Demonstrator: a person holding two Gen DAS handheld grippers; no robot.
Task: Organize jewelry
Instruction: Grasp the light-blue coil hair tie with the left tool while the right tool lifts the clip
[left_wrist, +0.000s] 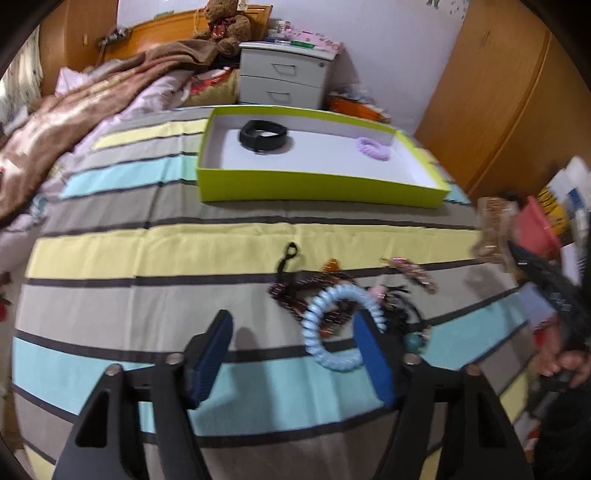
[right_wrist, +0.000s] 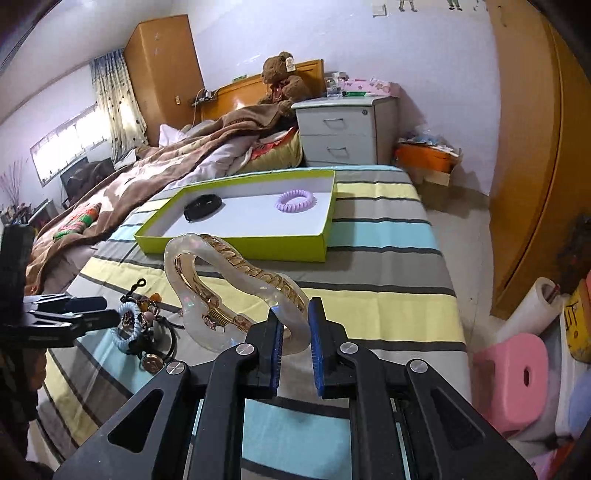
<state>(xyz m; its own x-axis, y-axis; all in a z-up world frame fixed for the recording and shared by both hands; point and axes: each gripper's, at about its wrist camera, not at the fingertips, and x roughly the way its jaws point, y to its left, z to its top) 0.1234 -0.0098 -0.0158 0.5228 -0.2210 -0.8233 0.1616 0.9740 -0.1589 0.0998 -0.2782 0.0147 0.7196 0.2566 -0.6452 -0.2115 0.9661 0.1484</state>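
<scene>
The bed (right_wrist: 388, 266) fills both views, its striped sheet in grey, yellow and pale blue, with a brown blanket (right_wrist: 122, 184) heaped along its far side. A grey two-drawer nightstand (right_wrist: 345, 134) stands at the head of the bed, beside a brown teddy bear (right_wrist: 282, 79) that leans on the wooden headboard. On the floor to the right sits a pink stool (right_wrist: 511, 376).

A shallow lime-green tray (right_wrist: 236, 242) with a white inside lies on the sheet, toward the head of the bed. In it are a black band (right_wrist: 202, 206) near one end and a lilac spiral hair tie (right_wrist: 295, 199) near the other, well apart from each other.

The right tongs (right_wrist: 297, 332) are clamped on a large translucent hair claw (right_wrist: 221, 288) with gold-toned teeth, gripping one end so that the rest of the clip arches up above the sheet, short of the tray. In the left wrist view the same clip shows blurred at the right edge.

The left tongs (left_wrist: 291, 332) are spread apart, low over the sheet; the right blue pad (left_wrist: 373, 354) overlaps a pale blue spiral hair tie (left_wrist: 332, 325), though whether it touches it I cannot tell.

That tie lies on a tangled pile of small pieces (left_wrist: 332, 291): dark beaded strands, black elastic loops, an amber-coloured piece and a patterned barrette (left_wrist: 413, 273) just to the right.
</scene>
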